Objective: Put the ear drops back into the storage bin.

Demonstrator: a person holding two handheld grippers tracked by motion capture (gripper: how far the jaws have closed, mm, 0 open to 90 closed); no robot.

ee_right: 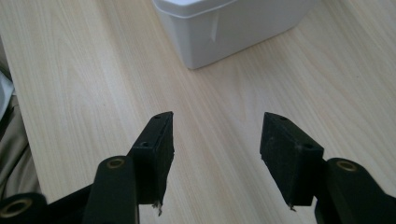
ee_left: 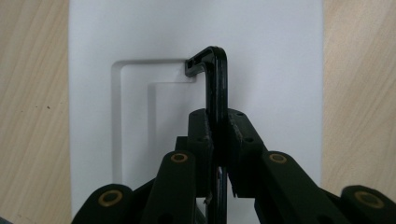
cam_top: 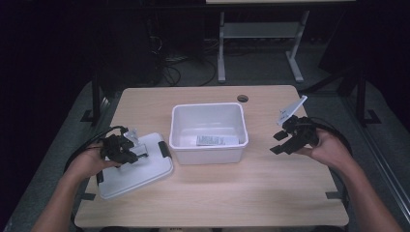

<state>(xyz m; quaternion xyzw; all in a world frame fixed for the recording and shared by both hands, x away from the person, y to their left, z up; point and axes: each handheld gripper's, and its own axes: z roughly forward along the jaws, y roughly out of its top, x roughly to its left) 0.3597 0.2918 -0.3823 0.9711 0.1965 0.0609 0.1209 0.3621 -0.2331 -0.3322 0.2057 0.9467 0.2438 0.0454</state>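
wooden table [cam_top: 270, 179], left gripper [cam_top: 126, 151] jaws clamped on lid clip [ee_left: 217, 88], right gripper [cam_top: 283, 143] jaws apart

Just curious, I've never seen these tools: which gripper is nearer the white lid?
Left. The left gripper is over the white lid, fingers shut on its black latch. The right gripper hangs beyond the white bin.

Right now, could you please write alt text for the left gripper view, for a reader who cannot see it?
The left gripper is shut on a black latch handle, its fingers clamped on the thin upright bar. Behind lies the white lid with a recessed rectangle, on a light wooden table.
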